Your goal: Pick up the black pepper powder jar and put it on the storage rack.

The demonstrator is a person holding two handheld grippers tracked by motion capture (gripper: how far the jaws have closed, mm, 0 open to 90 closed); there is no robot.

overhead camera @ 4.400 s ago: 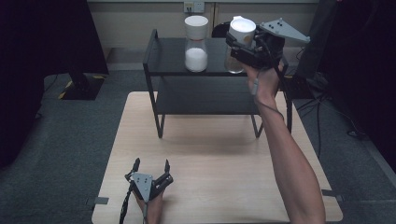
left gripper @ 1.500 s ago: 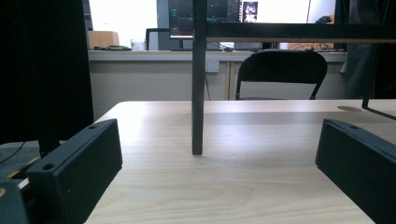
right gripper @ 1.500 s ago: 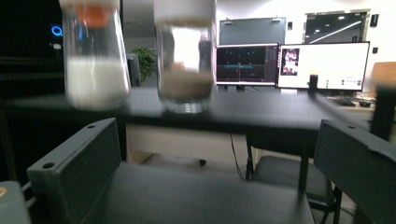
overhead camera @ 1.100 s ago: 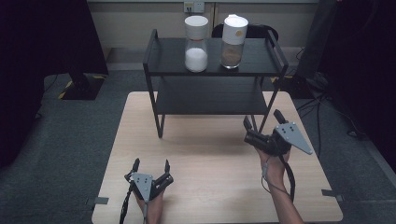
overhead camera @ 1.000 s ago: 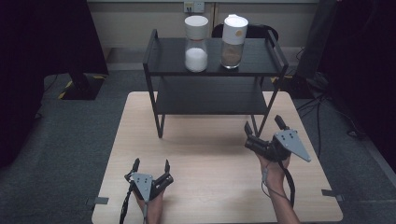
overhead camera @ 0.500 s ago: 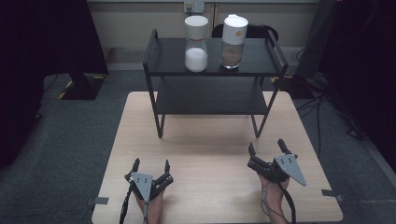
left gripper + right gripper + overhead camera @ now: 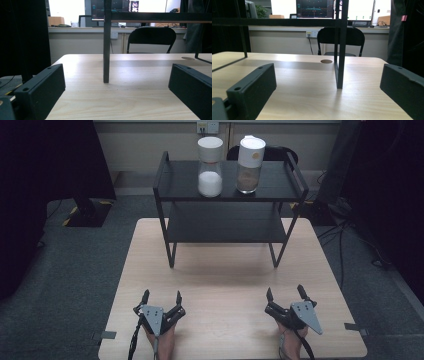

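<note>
A black two-tier shelf (image 7: 227,195) stands at the far side of the wooden table (image 7: 225,285). On its top tier stand two white-lidded jars side by side: one with white contents (image 7: 210,167) at left, one with brown contents (image 7: 249,165) at right. My left gripper (image 7: 161,298) rests open near the table's front left edge, nothing between its jaws. My right gripper (image 7: 287,294) rests open near the front right edge, also holding nothing. The left gripper view faces a shelf leg (image 7: 106,47); the right gripper view faces another shelf leg (image 7: 341,47).
A black chair (image 7: 265,154) stands behind the shelf. Dark cabinets or screens flank the table on both sides, and cables lie on the grey carpet (image 7: 345,227) at right. Bare tabletop lies between the grippers and the shelf. The shelf's lower tier (image 7: 227,225) holds nothing.
The right gripper set the brown jar on the top tier earlier, then drew back toward the person and came down near the table's front right edge. The left gripper stayed still.
</note>
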